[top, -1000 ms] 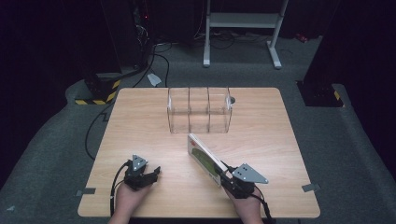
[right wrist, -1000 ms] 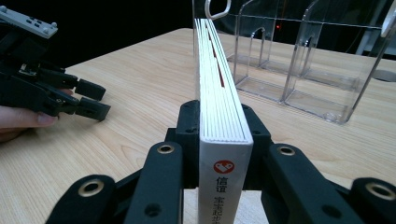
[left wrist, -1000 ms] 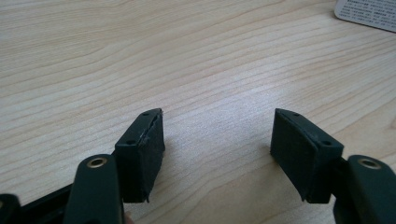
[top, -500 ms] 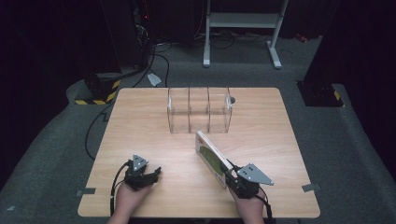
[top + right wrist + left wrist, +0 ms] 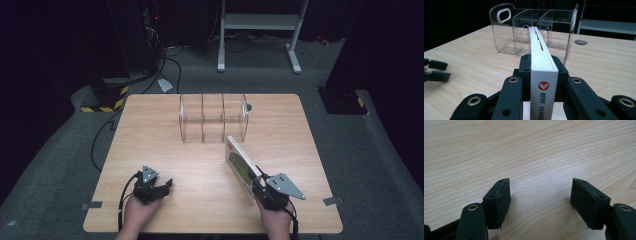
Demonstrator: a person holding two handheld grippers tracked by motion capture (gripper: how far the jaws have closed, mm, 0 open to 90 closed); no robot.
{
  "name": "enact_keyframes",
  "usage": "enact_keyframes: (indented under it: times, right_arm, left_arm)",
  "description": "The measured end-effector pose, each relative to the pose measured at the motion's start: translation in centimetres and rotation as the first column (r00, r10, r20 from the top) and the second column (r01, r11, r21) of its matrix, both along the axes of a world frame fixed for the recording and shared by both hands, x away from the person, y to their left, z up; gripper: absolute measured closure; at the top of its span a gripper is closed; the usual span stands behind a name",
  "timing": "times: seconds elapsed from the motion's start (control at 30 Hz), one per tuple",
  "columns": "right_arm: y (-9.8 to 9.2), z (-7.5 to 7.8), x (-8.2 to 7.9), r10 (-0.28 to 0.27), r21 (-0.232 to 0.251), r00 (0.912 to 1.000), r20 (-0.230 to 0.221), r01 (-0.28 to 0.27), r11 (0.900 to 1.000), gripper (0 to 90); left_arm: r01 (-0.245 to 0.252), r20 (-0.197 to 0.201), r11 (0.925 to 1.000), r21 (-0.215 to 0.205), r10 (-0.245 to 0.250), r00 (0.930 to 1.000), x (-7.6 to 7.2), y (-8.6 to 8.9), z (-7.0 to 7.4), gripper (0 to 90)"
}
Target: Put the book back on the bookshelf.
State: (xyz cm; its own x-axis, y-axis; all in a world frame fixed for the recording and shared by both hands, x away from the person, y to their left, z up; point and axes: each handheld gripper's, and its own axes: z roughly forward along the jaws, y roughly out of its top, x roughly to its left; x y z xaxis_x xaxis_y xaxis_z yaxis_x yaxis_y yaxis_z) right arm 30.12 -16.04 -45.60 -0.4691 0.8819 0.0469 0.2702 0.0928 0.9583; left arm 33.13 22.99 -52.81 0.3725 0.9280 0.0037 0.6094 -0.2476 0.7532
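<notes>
right fingers [image 5: 543, 72] clamped on book [image 5: 541, 52], left fingers [image 5: 499, 202] apart, clear organizer [image 5: 214, 117] empty

Book [image 5: 241, 166] just before organizer [image 5: 213, 118], on table [image 5: 160, 135].

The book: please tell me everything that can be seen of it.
The book is thin, with a white spine bearing a red heart mark and dark characters, white page edges, and a cover showing green in the high view. The right tongs are shut on its spine end. It stands on edge, raised off the wooden table, pointing toward the clear plastic organizer, not touching it.
</notes>
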Motion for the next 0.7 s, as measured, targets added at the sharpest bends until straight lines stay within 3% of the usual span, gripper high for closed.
enact_keyframes:
  times: [0.27,0.7]
  right_arm:
    - [-0.3,1.0,1.1,-0.054,-0.006,0.9983,0.021,0.054,0.999,75.1]
    - [0.7,3.4,4.6,-0.105,0.001,0.9932,0.049,0.105,0.994,75.2]
  left_arm:
    - [0.002,0.003,1.0000,-0.003,-0.002,1.0000,0.0,0.0,0.0,32.5]
    - [-0.001,0.003,1.0000,-0.002,0.001,1.0000,-0.1,0.0,0.0,32.4]
